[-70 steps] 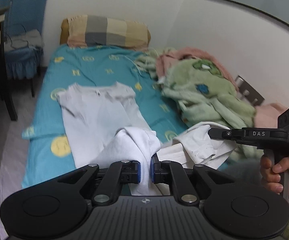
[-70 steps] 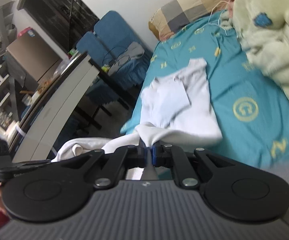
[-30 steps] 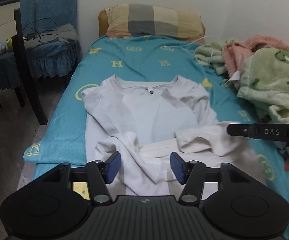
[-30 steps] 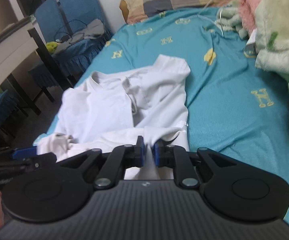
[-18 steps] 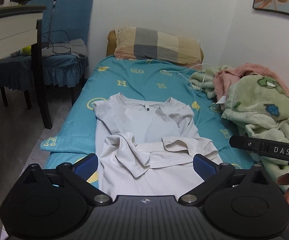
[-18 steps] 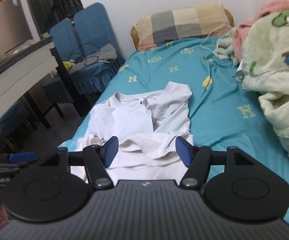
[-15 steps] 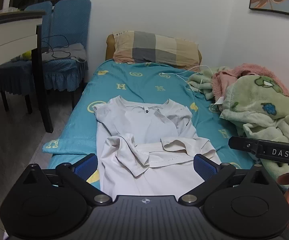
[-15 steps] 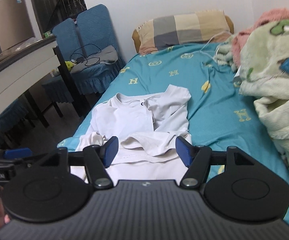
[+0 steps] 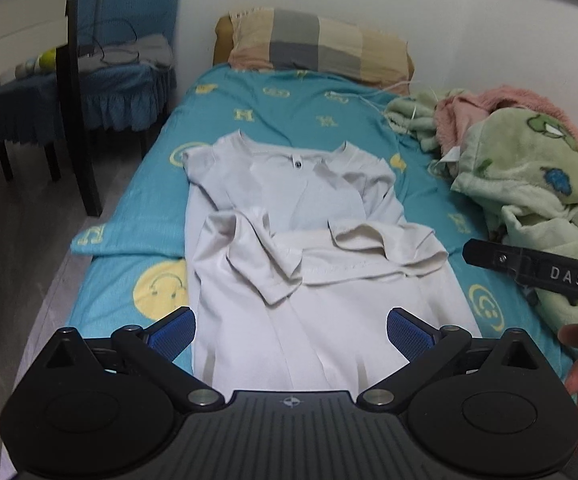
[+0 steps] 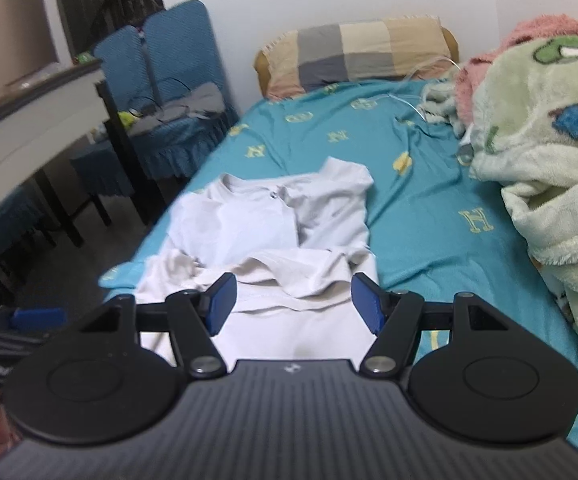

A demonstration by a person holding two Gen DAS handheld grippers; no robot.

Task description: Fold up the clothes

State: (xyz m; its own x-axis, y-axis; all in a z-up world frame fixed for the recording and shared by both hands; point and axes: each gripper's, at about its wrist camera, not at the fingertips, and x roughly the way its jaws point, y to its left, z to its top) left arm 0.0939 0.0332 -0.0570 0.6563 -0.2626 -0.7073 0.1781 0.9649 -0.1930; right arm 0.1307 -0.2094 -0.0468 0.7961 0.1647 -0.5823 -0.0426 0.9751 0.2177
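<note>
Both grippers released shirt (image 9: 313,264) — hem hidden.

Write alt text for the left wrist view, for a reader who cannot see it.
A white shirt lies on a teal bed sheet, its lower part folded up in a rumpled band across the middle. The left gripper hangs over its near end, jaws wide open and empty. A plaid pillow sits at the head, a green blanket on the right.
</note>
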